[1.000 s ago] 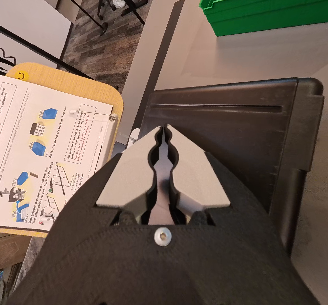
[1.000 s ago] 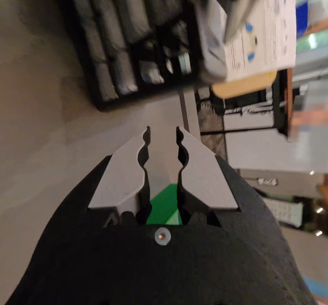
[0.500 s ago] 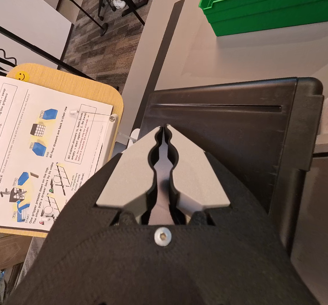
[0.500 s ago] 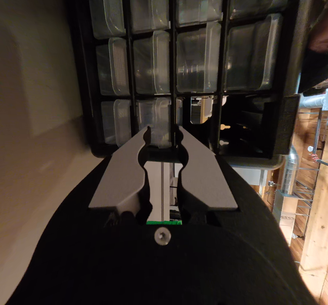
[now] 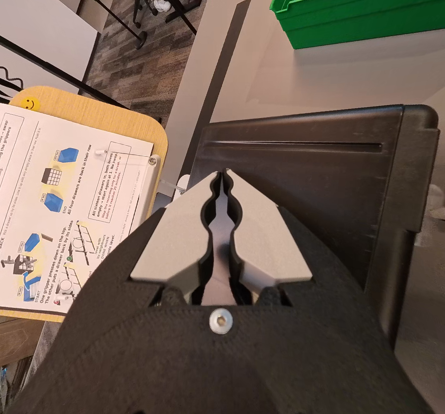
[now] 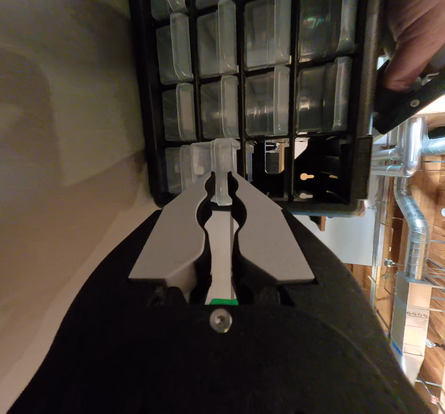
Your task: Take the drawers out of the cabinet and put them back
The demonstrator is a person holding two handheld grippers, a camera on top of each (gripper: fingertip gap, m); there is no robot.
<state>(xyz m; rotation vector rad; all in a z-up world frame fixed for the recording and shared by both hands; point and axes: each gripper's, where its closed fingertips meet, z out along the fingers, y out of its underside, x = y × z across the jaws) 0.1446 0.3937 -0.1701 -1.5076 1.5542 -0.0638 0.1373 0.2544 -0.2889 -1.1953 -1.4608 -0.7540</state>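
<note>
Your right gripper (image 6: 221, 176) has its fingers closed on the handle of a clear drawer (image 6: 204, 163) in the black cabinet (image 6: 243, 70). Two slots (image 6: 313, 171) just beside that drawer stand empty. A hand (image 6: 419, 29) grips the far cabinet edge.

Bin: a green bin (image 5: 375, 9) sits on the grey table (image 5: 301, 77).
Sheet: a printed sheet (image 5: 67, 200) lies on a wooden side table (image 5: 101, 118).
Ceiling: silver ducts (image 6: 414, 221).
</note>
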